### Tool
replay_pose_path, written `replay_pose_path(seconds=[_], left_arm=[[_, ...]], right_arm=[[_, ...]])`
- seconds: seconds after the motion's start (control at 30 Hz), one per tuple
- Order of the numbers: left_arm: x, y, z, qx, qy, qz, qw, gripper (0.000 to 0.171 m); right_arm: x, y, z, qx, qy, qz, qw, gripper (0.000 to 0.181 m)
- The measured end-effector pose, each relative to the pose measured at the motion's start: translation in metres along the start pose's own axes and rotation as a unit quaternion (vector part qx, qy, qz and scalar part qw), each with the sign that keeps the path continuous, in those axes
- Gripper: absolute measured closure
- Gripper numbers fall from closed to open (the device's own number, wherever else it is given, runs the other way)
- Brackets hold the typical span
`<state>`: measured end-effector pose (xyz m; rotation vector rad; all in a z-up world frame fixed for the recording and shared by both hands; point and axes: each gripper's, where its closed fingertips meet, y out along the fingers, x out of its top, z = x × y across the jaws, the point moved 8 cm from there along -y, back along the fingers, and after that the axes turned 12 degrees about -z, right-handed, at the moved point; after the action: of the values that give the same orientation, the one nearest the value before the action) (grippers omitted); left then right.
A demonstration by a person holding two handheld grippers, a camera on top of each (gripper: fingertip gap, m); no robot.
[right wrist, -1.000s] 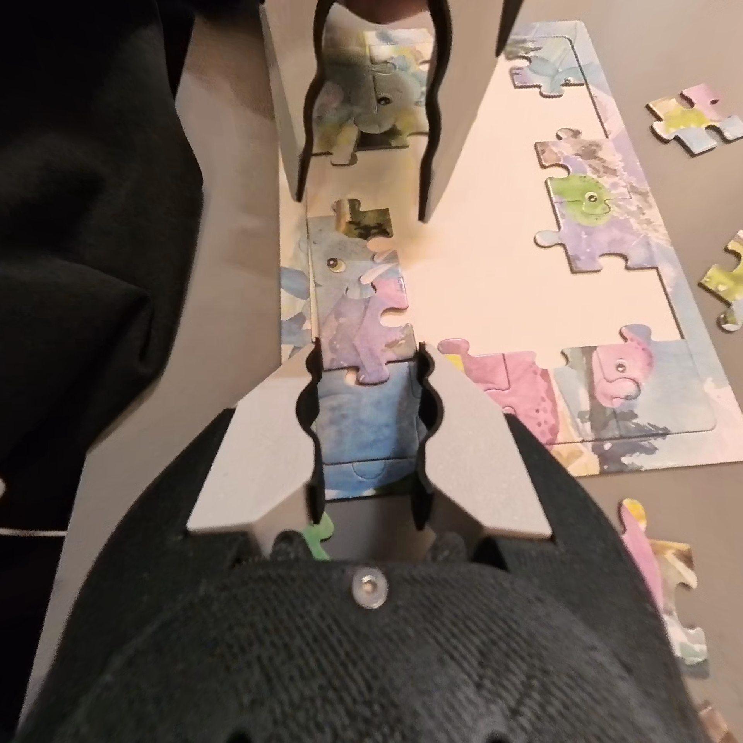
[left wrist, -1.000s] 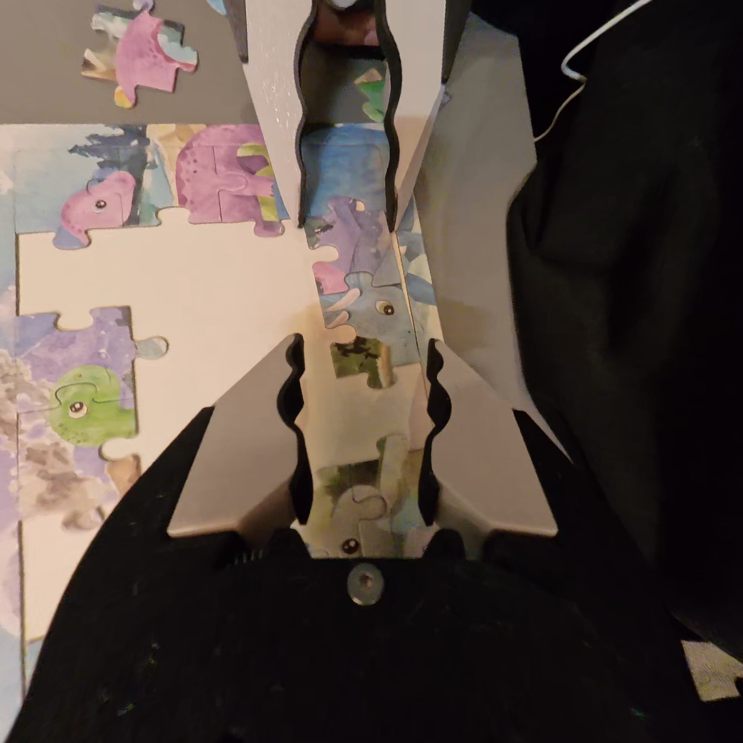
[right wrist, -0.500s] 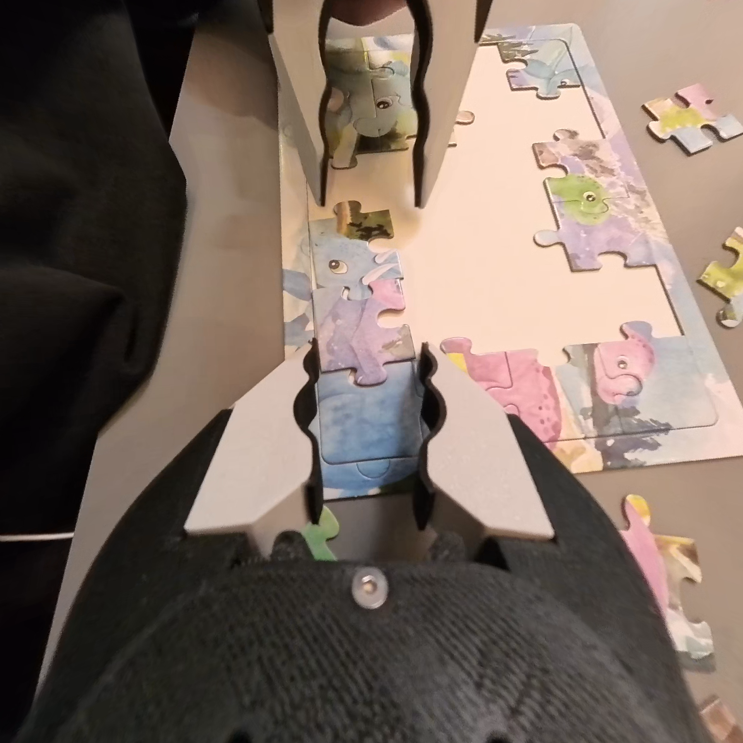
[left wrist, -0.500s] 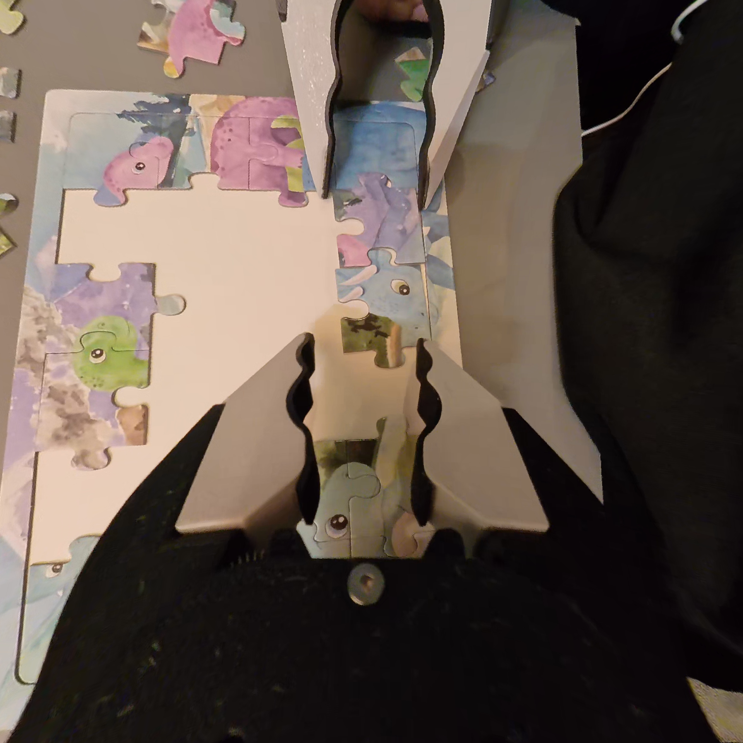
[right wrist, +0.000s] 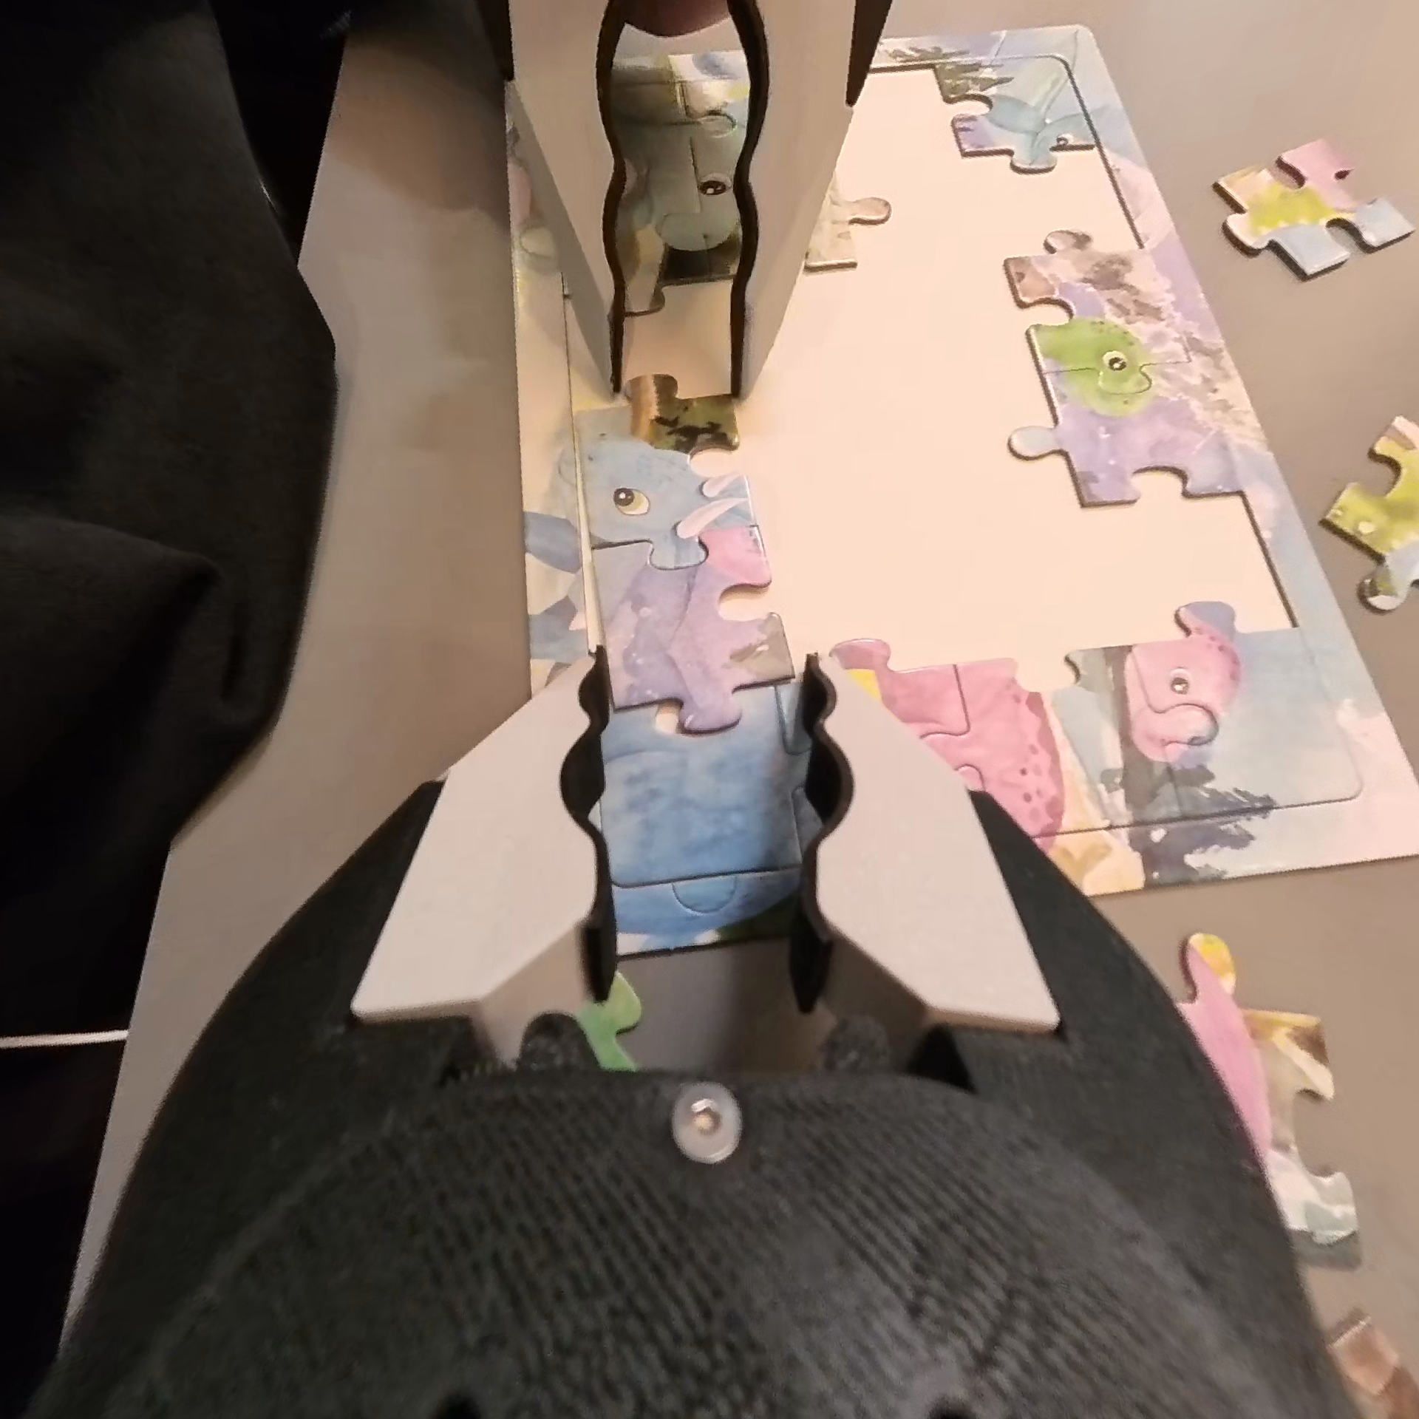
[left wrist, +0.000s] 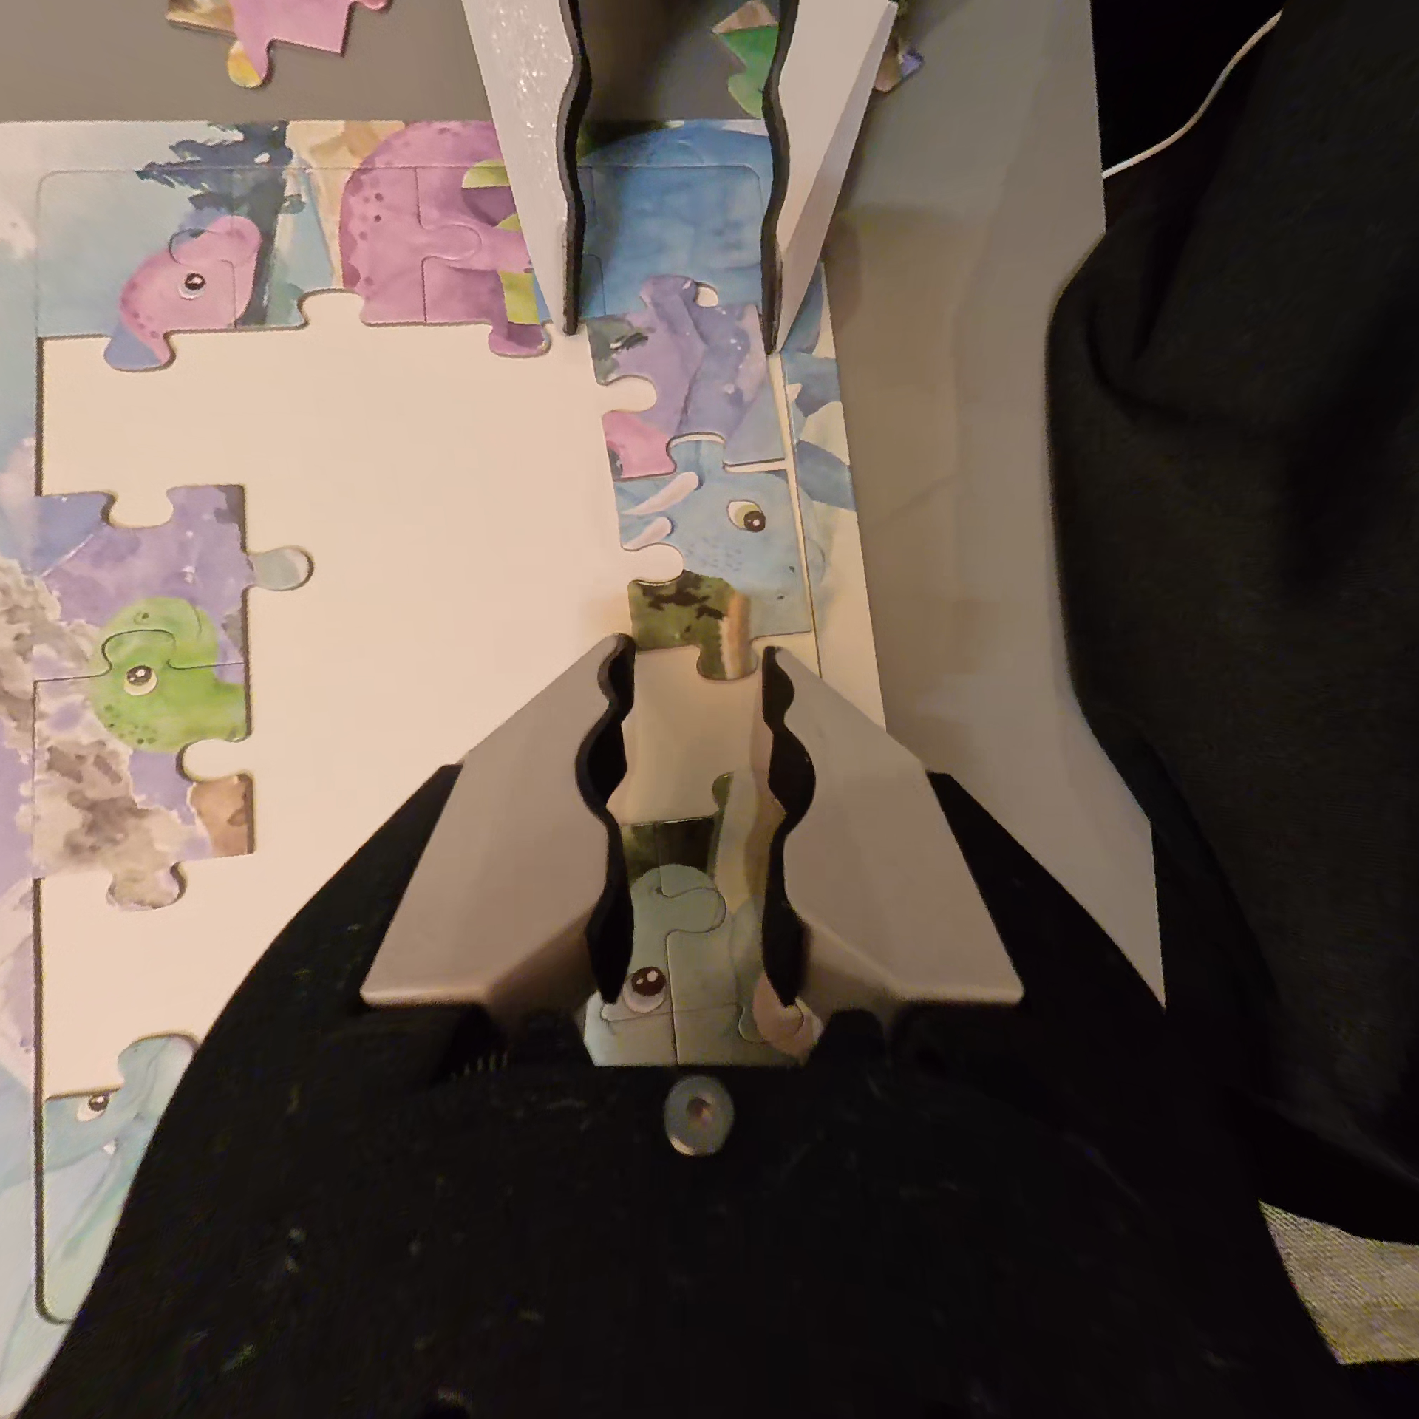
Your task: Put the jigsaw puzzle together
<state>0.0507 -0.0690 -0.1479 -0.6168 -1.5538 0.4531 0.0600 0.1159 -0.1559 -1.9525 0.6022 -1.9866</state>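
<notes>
Since half a second ago, my left gripper (left wrist: 695,660) came a bit forward along the near edge of the puzzle, and now its fingertips are almost at the dark green tab piece (left wrist: 702,614); the right gripper (right wrist: 702,668) stayed nearly at the same place.

Largest thing is the grey table (right wrist: 430,537), and on it lies flat the puzzle board (left wrist: 430,476) with a wide cream middle not yet filled. Along the side near the dark clothing (left wrist: 1228,537) a column of pieces is already set: a big blue piece (right wrist: 691,798), a purple one (right wrist: 683,622), and a blue dinosaur head (right wrist: 645,491). A pink dinosaur (left wrist: 184,296) sits in the far row, and a green dinosaur cluster (left wrist: 153,676) stands alone at the opposite side.

Both grippers face each other over this column. On the left gripper the fingers (left wrist: 599,806) are apart with nothing between them, above a grey-blue animal piece (left wrist: 676,952). The right gripper's fingers (right wrist: 591,798) are also apart, empty, over the big blue piece.

Loose pieces (right wrist: 1313,207) lie on the table outside the board.
</notes>
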Motion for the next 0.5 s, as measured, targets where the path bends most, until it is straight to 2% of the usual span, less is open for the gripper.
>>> replay_pose_path(seconds=[0.4, 0.5], left_arm=[[-0.0009, -0.0032, 0.0012, -0.015, -0.012, 0.001, 1.000, 0.141], [-0.0003, -0.0037, 0.0019, -0.009, -0.007, 0.009, 1.000, 0.141]], right_arm=[[0.0004, -0.0006, 0.0012, 0.005, 0.000, -0.003, 1.000, 0.134], [0.0012, -0.0012, 0.0021, 0.017, 0.020, -0.007, 1.000, 0.129]])
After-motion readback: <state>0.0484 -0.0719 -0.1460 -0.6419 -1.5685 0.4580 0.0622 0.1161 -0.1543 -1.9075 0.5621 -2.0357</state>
